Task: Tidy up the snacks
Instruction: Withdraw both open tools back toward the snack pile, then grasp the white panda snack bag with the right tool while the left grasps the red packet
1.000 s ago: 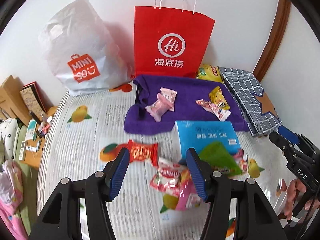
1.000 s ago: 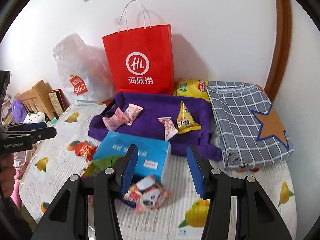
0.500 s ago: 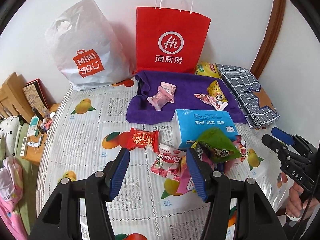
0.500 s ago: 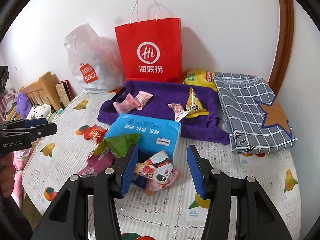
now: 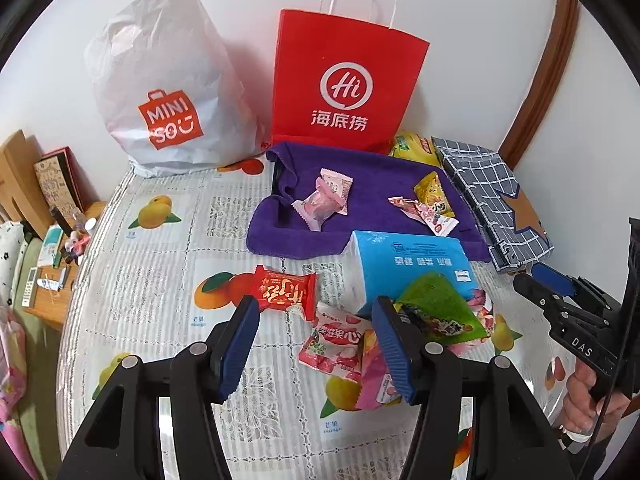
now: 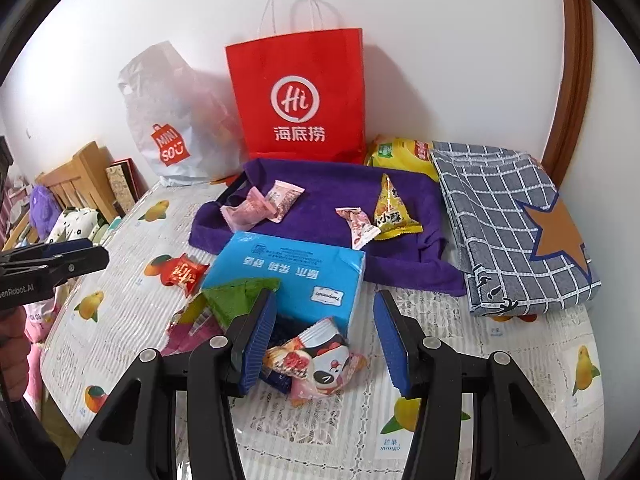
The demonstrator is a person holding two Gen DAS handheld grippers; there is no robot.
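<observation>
Lying between the spread right claw (image 6: 324, 340): penguin snack packet (image 6: 316, 364).

**A:** how's the left gripper (image 5: 316, 344) sitting?

**B:** Its blue-padded fingers (image 5: 240, 344) are spread wide with nothing between them, hovering and tilted downward.

**A:** and the right gripper (image 6: 326, 338)?

**B:** Same: jaws apart, empty, angled down. The person's right hand (image 5: 588, 404) is wrapped around its handle.
</observation>
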